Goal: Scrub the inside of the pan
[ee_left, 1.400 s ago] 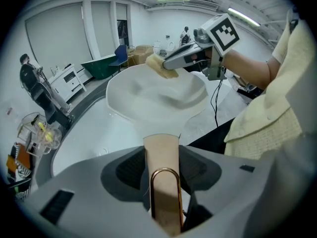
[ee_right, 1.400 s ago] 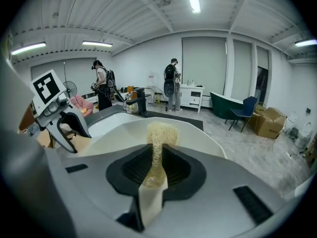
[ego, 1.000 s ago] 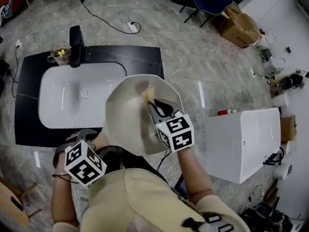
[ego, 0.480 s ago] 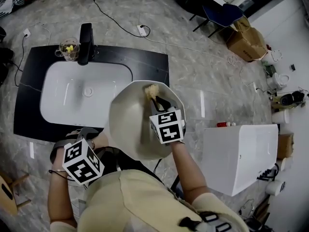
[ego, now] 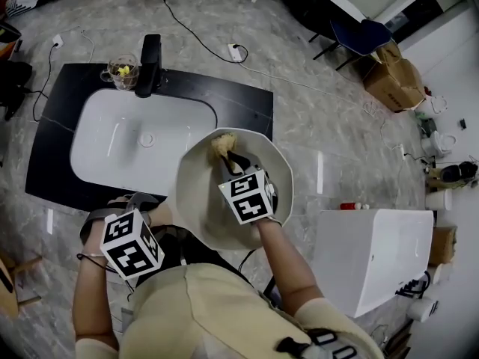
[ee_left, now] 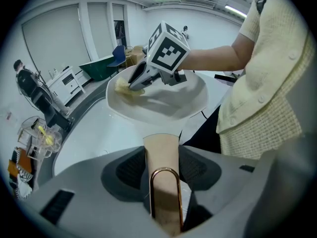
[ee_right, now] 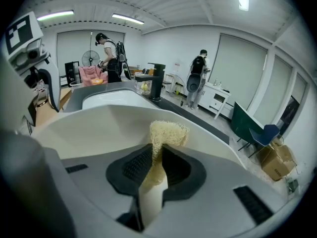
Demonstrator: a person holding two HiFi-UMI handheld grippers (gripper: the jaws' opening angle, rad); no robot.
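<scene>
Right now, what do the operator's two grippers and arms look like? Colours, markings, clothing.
Left gripper and right gripper: grey moulded bodies with black ribbed pads. Each carries a white cube with black square markers: left cube, right cube. The person wears a pale yellow knit short-sleeved top, forearms uncovered. There is a thin dark band on the left wrist.

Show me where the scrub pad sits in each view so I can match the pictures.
Head view: scrub pad at centre, against the far inner wall of the pan, ahead of the right gripper.
Left gripper view: scrub pad upper centre-left, inside the pan, at the right gripper's tip.
Right gripper view: centre, pinched between the jaws.
Shared landmark: the pan, in all three.
</scene>
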